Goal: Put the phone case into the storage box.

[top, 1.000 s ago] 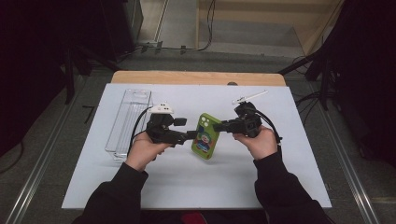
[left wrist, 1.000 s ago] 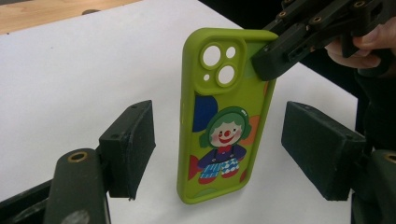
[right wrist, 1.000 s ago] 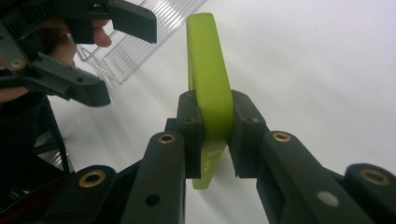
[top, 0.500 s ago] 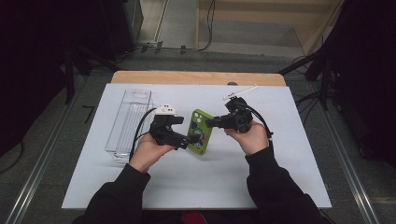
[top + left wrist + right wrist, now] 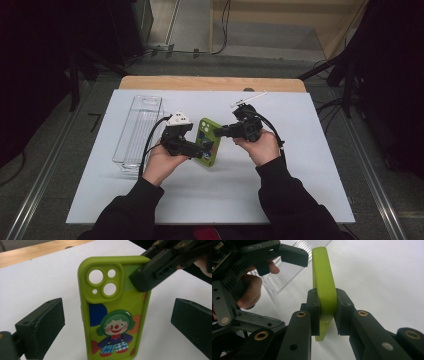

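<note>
1. In the high view the green phone case point(image 5: 207, 142) is held above the white surface point(image 5: 300, 190), between the left gripper point(image 5: 196, 148) and the right gripper point(image 5: 222, 132); a clear plastic tray point(image 5: 138, 131) lies on the surface to the left, well apart from the case.
2. The right gripper view gives what the high view cannot: the right gripper point(image 5: 325, 312) has its fingers point(image 5: 313, 308) pressed on both faces of the case point(image 5: 323, 277), seen edge-on, near one end; the tray point(image 5: 294, 272) shows behind, with the person's left hand point(image 5: 249, 290) beside it.
3. The left gripper view shows the printed back of the case point(image 5: 112, 312), a clown figure and camera cut-outs; the left gripper point(image 5: 117, 322) stands wide, its fingers point(image 5: 41, 327) clear of the case on either side, having just been opening with the case between them; the right gripper point(image 5: 150, 275) grips the top corner there.
</note>
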`<state>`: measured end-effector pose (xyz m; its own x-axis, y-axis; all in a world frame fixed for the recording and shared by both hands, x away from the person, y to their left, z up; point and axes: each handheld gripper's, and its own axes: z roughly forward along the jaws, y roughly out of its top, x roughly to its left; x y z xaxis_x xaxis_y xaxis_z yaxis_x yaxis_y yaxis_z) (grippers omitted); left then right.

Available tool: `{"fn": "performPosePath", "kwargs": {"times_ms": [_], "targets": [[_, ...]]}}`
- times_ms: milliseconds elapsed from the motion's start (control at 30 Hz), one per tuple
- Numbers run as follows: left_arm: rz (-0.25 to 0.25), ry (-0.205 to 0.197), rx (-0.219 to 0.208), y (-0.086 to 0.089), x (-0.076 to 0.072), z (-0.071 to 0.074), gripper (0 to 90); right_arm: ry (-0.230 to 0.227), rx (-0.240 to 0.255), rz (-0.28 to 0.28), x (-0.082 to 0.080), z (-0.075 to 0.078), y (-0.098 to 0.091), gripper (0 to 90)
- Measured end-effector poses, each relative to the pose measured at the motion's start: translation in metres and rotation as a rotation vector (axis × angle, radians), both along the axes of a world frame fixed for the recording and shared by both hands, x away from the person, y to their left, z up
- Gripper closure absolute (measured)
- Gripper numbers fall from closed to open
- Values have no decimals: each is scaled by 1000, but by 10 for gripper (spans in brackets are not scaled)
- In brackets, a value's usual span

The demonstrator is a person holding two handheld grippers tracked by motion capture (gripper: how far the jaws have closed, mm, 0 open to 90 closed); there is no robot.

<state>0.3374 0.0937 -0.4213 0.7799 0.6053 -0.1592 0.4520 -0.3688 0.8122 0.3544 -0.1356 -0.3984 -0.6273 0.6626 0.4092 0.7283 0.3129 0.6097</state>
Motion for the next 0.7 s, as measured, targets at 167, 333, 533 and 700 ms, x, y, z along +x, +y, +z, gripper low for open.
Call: {"fn": "performPosePath", "kwargs": {"times_ms": [167,333,533,700], "targets": [[0,25,4,-2,1,-5,0,-7,3,4,-2,1,3,746],[2,22,28,-5,1,-9,0,-8,12,15,-4,2,6,745],[11,14,43,-9,0,-12,0,-6,19,26,-9,4,12,745],[37,5,46,-13,-1,-16,0,4,31,26,-9,4,13,745]]}}
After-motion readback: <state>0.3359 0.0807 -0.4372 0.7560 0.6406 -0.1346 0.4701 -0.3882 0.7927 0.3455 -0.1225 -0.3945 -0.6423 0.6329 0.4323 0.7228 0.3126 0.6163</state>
